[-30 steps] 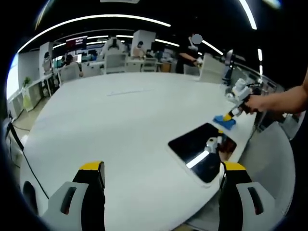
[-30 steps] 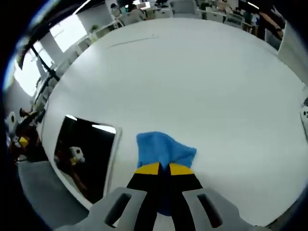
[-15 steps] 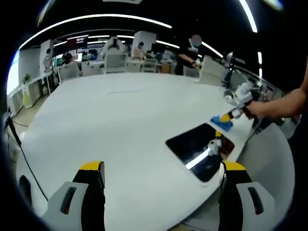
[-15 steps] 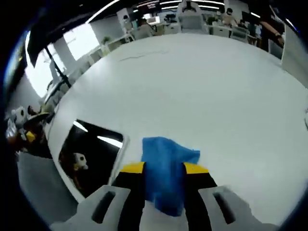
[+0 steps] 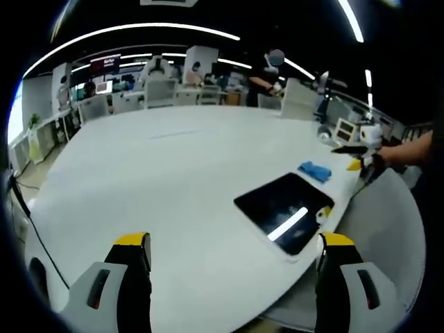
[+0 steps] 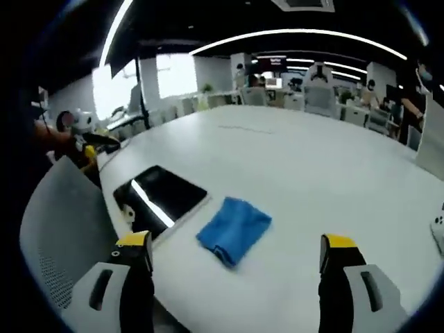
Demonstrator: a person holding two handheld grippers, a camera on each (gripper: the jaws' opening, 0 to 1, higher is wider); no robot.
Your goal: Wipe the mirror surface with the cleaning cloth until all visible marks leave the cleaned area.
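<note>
A dark rectangular mirror [image 5: 283, 210] lies flat near the white table's right edge in the left gripper view, and at the left [image 6: 160, 197] in the right gripper view. A blue cleaning cloth [image 6: 234, 229] lies loose on the table beside the mirror, small and far [image 5: 315, 170] in the left gripper view. My right gripper [image 6: 236, 258] is open above the table edge, back from the cloth, holding nothing. That same gripper [image 5: 361, 158] appears far right, held by a hand. My left gripper [image 5: 234, 253] is open over bare table, well short of the mirror.
The large white table [image 5: 173, 166] stretches ahead. A grey mesh chair back [image 6: 55, 243] stands at the table edge beside the mirror. Chairs, desks and people fill the far office. A small white frame [image 5: 345, 130] sits near the table's far right rim.
My right gripper let go of the blue cloth, opened and pulled back and up off the table. The cloth now lies loose beside the mirror. My left gripper barely moved.
</note>
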